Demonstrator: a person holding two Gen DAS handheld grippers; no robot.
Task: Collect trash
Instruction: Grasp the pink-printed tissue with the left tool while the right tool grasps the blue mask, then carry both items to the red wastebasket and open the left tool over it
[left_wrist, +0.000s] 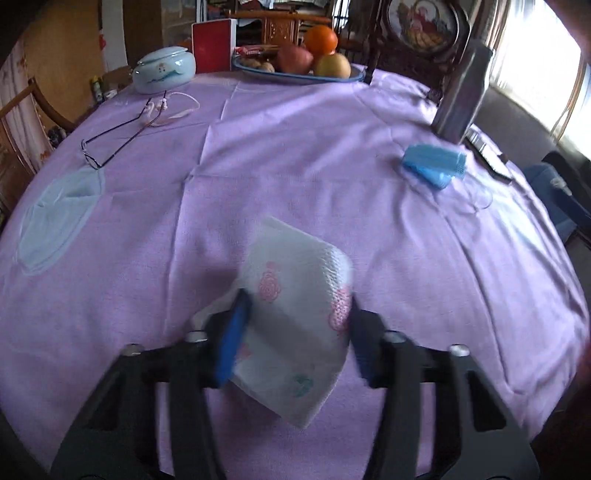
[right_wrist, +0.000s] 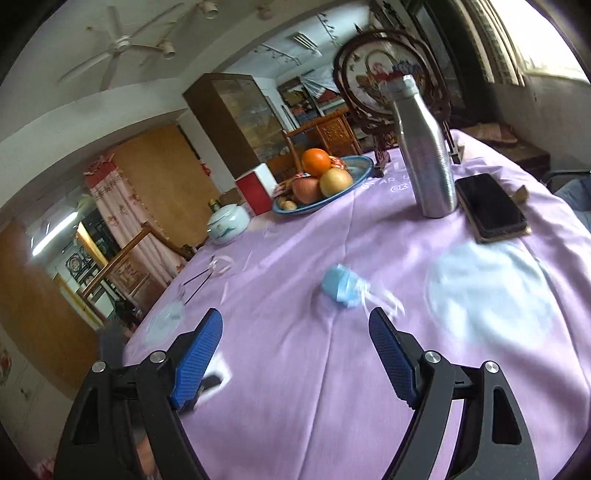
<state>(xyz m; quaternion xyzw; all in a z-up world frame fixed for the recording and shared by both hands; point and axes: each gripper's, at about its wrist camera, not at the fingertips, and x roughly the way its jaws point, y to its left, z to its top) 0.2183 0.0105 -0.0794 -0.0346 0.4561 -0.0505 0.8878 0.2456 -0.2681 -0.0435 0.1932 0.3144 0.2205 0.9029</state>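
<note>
My left gripper (left_wrist: 297, 332) is shut on a folded white paper napkin (left_wrist: 295, 306) printed with pink flowers; both blue pads press its sides and it bulges between them, just above the purple tablecloth (left_wrist: 295, 155). A crumpled blue face mask (left_wrist: 434, 164) lies at the far right. A flat pale blue mask (left_wrist: 59, 218) lies at the left edge. My right gripper (right_wrist: 295, 317) is open and holds nothing. The crumpled blue mask (right_wrist: 341, 286) sits just beyond its fingertips, slightly right of centre. A blurred pale blue flat piece (right_wrist: 491, 295) lies to the right.
At the back stand a fruit plate (left_wrist: 295, 75), a red box (left_wrist: 214, 46) and a pale ceramic jar (left_wrist: 164, 72). Glasses (left_wrist: 122, 136) lie at the left. A steel bottle (right_wrist: 424, 147) and a dark phone (right_wrist: 491, 206) stand at the right, by a framed picture.
</note>
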